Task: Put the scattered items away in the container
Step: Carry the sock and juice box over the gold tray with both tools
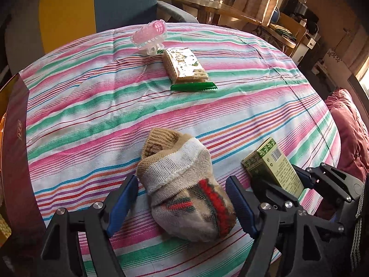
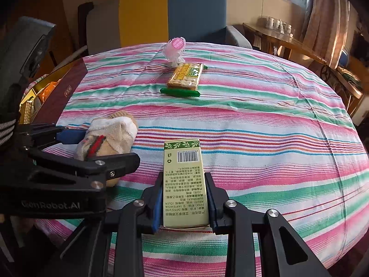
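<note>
A rolled beige sock (image 1: pixel 184 184) with red and green stripes lies on the striped tablecloth between the fingers of my left gripper (image 1: pixel 182 196), which is open around it without touching. It also shows in the right wrist view (image 2: pixel 108 138). My right gripper (image 2: pixel 184 198) is shut on a green box (image 2: pixel 184 184) with a barcode; the box also shows in the left wrist view (image 1: pixel 274 168). Farther back lie a cracker packet (image 1: pixel 184 63) and a pink hair roller (image 1: pixel 150 35). A dark red container (image 2: pixel 62 97) sits at the table's left edge.
The striped tablecloth (image 2: pixel 265 127) covers the round table. A blue and yellow chair (image 2: pixel 184 11) stands behind the table. A wooden side table (image 2: pixel 288 41) with cups is at the back right. A red cushion (image 1: pixel 350 133) lies to the right.
</note>
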{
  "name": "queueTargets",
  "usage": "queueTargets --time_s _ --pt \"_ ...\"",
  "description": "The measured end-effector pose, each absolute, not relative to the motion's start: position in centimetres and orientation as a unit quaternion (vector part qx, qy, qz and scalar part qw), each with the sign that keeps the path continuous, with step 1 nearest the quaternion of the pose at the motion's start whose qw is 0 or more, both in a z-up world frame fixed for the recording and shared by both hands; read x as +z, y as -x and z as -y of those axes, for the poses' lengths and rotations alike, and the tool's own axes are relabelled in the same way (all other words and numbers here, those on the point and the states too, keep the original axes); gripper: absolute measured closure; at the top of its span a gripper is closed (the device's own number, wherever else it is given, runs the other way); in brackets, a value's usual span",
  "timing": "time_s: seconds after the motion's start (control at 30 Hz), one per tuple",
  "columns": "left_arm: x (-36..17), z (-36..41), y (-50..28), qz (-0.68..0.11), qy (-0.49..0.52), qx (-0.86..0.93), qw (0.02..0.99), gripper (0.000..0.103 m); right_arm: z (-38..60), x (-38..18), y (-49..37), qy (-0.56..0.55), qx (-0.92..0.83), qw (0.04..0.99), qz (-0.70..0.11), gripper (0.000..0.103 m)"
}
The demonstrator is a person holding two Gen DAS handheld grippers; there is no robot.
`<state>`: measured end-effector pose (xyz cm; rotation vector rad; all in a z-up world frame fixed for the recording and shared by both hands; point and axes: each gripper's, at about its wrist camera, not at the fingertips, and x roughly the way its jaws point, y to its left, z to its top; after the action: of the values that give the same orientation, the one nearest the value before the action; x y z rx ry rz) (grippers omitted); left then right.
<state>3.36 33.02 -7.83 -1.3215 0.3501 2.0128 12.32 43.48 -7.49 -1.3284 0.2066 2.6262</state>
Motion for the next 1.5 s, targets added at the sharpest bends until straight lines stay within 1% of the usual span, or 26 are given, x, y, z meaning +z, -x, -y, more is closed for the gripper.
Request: queueTargets --time_s 0.03,0.1,0.17,0.27,0.5,0.63,1.07,1.2,1.33,1.5 --pt "-7.7 -32.7 -3.2 -0.132 0.510 0.776 0.347 0.034 -43.5 -7.5 -12.5 0.447 0.886 0.098 -0.074 0.072" --pt "-7.5 -32.1 -2.8 -0.125 0.511 0.775 0.349 0.050 -43.5 -7.5 -12.7 0.445 0.886 0.103 -0.085 0.072" --pt "-7.3 -31.4 -2.6 -0.114 0.514 0.772 0.355 0.058 -43.6 -7.5 -12.8 0.443 0.885 0.108 -0.095 0.072" --pt "-7.0 -30.3 -2.7 -0.109 0.509 0.776 0.357 0.061 -43.4 -7.4 -12.7 0.443 0.883 0.115 -0.105 0.072" --pt "-5.3 -27.2 -3.0 -0.094 0.482 0.796 0.353 0.062 -42.7 -7.2 -12.8 0.438 0.880 0.110 -0.150 0.072" --pt "-3.7 -25.0 -2.9 -0.079 0.465 0.811 0.346 0.062 -41.3 -6.8 -12.1 0.438 0.881 0.093 -0.155 0.072" --pt "1.3 -14.3 2.2 -0.002 0.415 0.870 0.266 0.062 -32.2 -2.0 -5.8 0.409 0.907 -0.022 -0.097 0.072" --pt "2.1 -11.1 5.5 0.004 0.408 0.883 0.231 0.062 -29.1 -0.6 -3.7 0.397 0.913 -0.056 -0.078 0.072" --pt "1.5 -9.1 9.0 0.006 0.419 0.885 0.204 0.062 -26.0 0.8 -1.6 0.386 0.916 -0.088 -0.059 0.072" --pt "-0.2 -8.3 12.8 0.014 0.443 0.876 0.190 0.062 -23.1 0.6 0.7 0.390 0.913 -0.108 -0.049 0.072"
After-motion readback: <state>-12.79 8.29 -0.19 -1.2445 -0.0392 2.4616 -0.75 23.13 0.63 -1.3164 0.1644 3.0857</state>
